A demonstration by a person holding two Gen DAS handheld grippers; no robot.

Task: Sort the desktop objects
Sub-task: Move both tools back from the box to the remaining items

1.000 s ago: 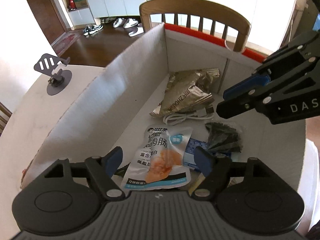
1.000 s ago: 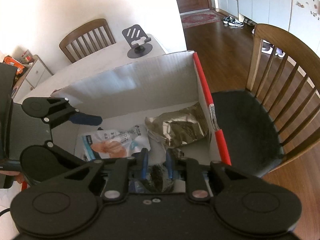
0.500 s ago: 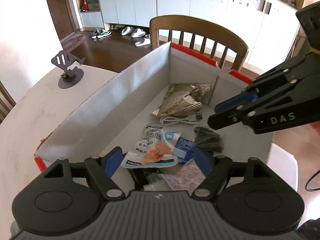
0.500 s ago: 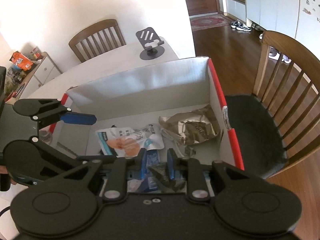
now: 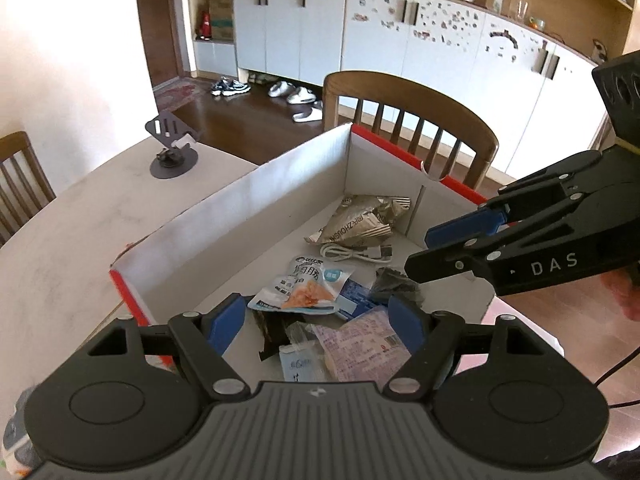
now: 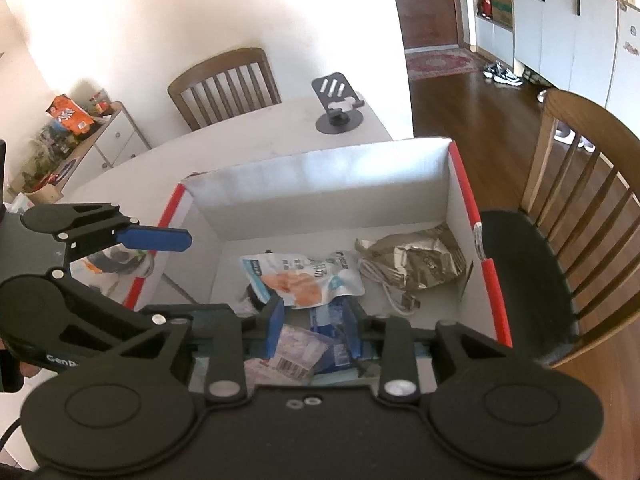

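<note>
— Both grippers have lifted away from the box (image 5: 280, 184) since a second ago, and the right gripper (image 6: 316, 320), which was pinched on a dark crumpled packet (image 5: 394, 282), has just been opening its jaws; nothing sits between them now.

— And the left gripper (image 5: 316, 318)?

— Jaws wide apart, empty, hovering above the near end of the box.

— Why is everything heaped in there?

— My reading: the box is the sorting bin, so items are dropped in loosely, overlapping as they fall.

— Count them.

— One silver foil bag (image 5: 362, 220) against the far wall, one coiled white cable (image 5: 356, 253) beside it, one snack pouch (image 5: 306, 290) mid-floor, one blue packet (image 5: 354, 296) under it, one pink receipt-like slip (image 5: 364, 344) nearest. On the table (image 5: 80, 220) outside, one phone stand (image 5: 173, 148). Two chairs show.
</note>
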